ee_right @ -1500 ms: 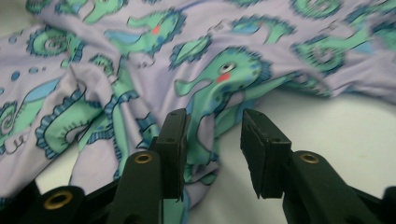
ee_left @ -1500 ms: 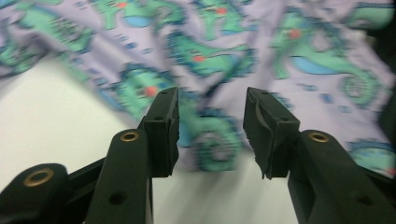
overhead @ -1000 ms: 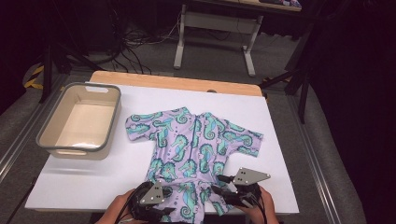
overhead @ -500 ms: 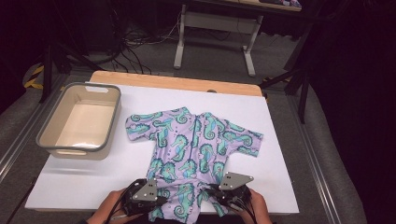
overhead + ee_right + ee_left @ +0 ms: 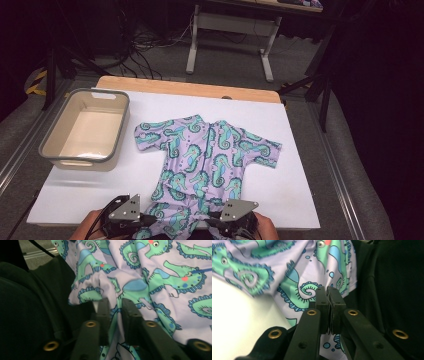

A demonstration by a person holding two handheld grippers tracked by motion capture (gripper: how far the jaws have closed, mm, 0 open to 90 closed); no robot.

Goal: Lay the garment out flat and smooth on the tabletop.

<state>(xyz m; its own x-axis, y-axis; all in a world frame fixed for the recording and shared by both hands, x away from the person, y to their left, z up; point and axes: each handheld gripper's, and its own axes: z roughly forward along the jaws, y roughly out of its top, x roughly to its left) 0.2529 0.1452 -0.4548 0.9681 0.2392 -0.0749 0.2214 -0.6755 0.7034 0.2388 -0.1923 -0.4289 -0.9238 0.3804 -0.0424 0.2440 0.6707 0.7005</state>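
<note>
You're in a lab: dark curtains, cables on grey carpet at 11 o'clock, a desk frame at 12.

Lower hem of the seahorse romper — behind both tools, past the high view's bottom edge.
</note>
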